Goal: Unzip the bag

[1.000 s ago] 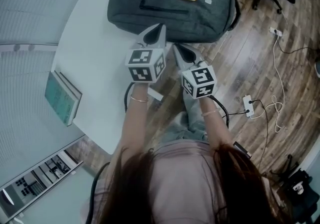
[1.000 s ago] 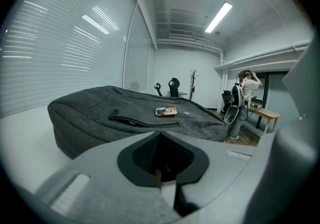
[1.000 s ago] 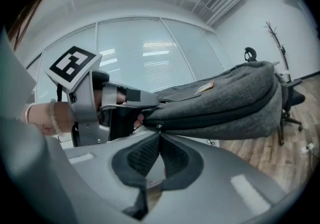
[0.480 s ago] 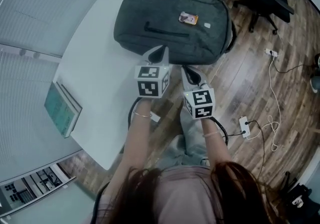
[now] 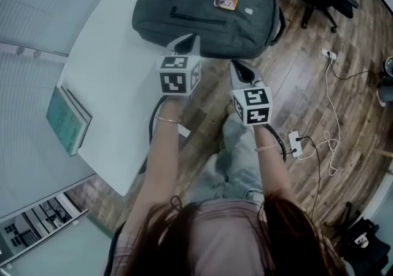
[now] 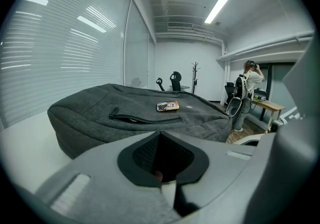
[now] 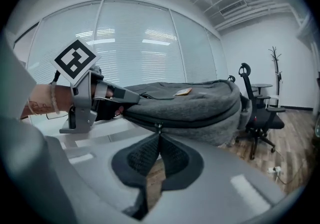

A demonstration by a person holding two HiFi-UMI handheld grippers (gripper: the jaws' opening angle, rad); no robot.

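Bag [image 5: 202, 10] lies flat on the table [image 5: 104, 84] at your 12 o'clock, and its near right corner seems to overhang the table edge toward 1 o'clock. It is soft grey fabric, rounded and slack rather than stiff. Expect the shell to give and bunch under a tug, and the whole thing to slide on the smooth tabletop if nothing anchors it. It looks bulky but not heavy.

Your right gripper [image 5: 241, 69] sits at the bag's near edge. Its own view shows the jaws together at the tips, apparently clamped on the small pull [image 7: 158, 128] of the main zip [image 7: 205, 119], which runs as a dark band around the side wall. That is the right place to hold. The pull is tiny, probably metal and slippery, so take it squarely and deep in the pads. Draw it along the track toward 3 o'clock and around the corner, not outward from the bag, or it will likely slip out.

Your left gripper [image 5: 186, 43] is at 10 o'clock from the right one. Its jaws are closed and the tips touch the bag's near edge. You cannot tell whether any fabric is caught between them. Pinning the edge there, just behind the pull, should keep the track taut.

The pocket zip [image 6: 137, 118] on top is not the one in hand.
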